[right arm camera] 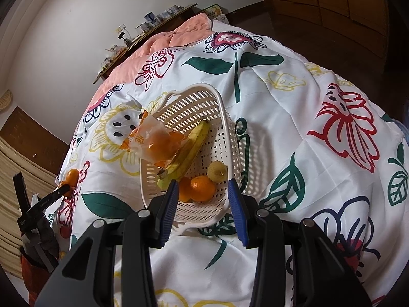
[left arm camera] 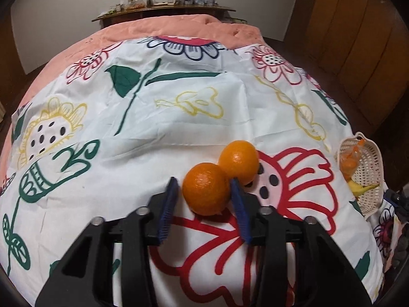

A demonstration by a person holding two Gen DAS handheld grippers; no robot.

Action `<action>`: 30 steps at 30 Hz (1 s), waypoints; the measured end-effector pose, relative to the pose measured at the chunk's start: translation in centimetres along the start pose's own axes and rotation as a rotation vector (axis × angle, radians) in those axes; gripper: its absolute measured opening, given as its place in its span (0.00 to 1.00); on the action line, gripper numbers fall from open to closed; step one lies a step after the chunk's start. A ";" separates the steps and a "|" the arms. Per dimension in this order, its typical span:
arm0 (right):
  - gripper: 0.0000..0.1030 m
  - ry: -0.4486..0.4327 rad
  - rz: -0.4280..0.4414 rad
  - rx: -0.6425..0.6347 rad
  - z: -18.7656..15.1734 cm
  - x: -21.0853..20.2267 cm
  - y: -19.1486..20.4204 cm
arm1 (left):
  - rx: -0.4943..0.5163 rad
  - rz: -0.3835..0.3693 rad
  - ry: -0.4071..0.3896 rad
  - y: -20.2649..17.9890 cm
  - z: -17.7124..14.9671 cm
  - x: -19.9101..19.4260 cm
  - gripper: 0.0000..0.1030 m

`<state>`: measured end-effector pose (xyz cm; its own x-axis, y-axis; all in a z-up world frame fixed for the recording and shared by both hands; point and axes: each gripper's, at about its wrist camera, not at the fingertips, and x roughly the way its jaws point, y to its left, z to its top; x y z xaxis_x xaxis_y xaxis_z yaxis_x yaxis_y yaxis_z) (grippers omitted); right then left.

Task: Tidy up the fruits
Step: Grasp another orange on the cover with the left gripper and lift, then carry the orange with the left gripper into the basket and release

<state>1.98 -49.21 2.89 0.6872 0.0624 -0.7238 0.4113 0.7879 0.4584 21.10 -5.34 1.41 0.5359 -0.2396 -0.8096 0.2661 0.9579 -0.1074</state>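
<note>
Two oranges lie on the flowered cloth in the left wrist view. The near orange [left arm camera: 206, 188] sits between the blue pads of my left gripper [left arm camera: 204, 189], which is open around it, with a gap at the left pad. The far orange [left arm camera: 239, 161] touches it behind. The white perforated basket [right arm camera: 231, 138] stands in front of my right gripper [right arm camera: 203, 192], which is open and empty above its near rim. It holds a banana [right arm camera: 189, 151], oranges [right arm camera: 203, 188], a yellowish fruit [right arm camera: 217, 170] and a plastic bag of orange pieces [right arm camera: 153, 138].
The basket also shows at the right edge of the left wrist view [left arm camera: 372, 168]. The left gripper [right arm camera: 60, 189] and the two oranges [right arm camera: 71, 176] appear at the left of the right wrist view. A pink blanket [left arm camera: 179, 25] and a cluttered shelf [left arm camera: 163, 7] lie beyond.
</note>
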 end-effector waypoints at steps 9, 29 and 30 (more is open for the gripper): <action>0.39 -0.009 -0.001 0.008 0.2 -0.2 -0.2 | 0.003 -0.011 -0.045 -0.8 -0.4 -2.4 0.37; 0.39 -0.018 0.005 0.041 0.5 -0.3 -2.0 | 0.237 -0.141 -0.062 -15.4 1.0 -5.1 0.37; 0.39 -0.018 0.007 0.042 0.5 -0.3 -2.1 | 0.245 -0.145 -0.058 -15.9 1.0 -4.8 0.37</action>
<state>1.21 -51.16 2.41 0.7007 0.0568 -0.7112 0.4308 0.7609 0.4853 15.11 -19.62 7.60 0.5216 -0.3866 -0.7606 0.5251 0.8481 -0.0710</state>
